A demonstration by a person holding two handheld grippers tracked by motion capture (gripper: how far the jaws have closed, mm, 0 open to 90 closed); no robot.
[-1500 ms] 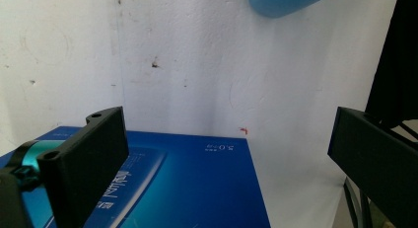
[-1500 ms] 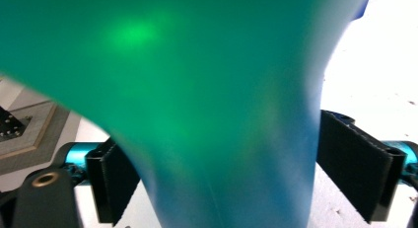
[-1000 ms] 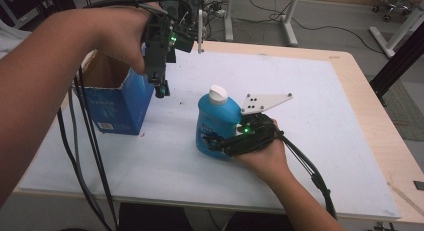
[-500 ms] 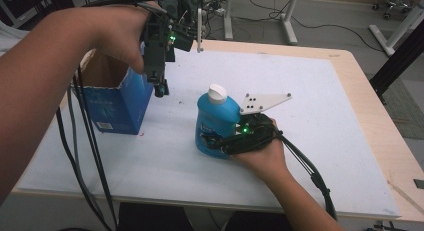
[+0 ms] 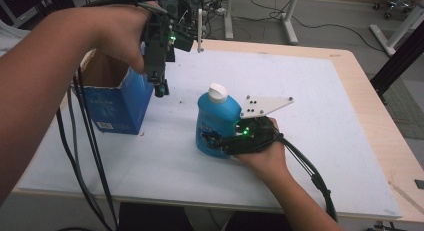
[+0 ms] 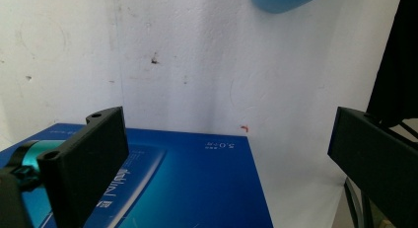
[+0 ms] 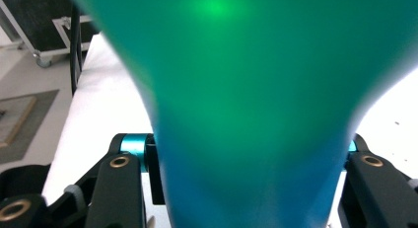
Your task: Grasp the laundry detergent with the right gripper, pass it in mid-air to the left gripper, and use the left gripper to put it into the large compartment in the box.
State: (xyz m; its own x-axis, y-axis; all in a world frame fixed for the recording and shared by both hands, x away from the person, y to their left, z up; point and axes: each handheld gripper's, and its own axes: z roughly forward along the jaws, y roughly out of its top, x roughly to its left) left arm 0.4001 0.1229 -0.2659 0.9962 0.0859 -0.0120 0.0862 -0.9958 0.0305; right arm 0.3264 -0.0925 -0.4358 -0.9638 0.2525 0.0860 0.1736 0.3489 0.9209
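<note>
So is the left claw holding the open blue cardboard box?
No, in the left gripper view the left claw stands wide open above the open blue cardboard box, with neither jaw touching it.

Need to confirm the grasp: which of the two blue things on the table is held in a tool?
The blue bottle with the white cap, upright mid-table: the right tool is shut on it. The open-topped blue box at the left stands free.

On the table (image 5: pixel 310 141), the bottle (image 5: pixel 216 122) stands upright near the middle, the open box (image 5: pixel 116 98) well to its left, the right gripper (image 5: pixel 227 141) clamped apparently against the bottle's lower body, the left gripper (image 5: pixel 159 88) hanging just beside the box's right wall.
</note>
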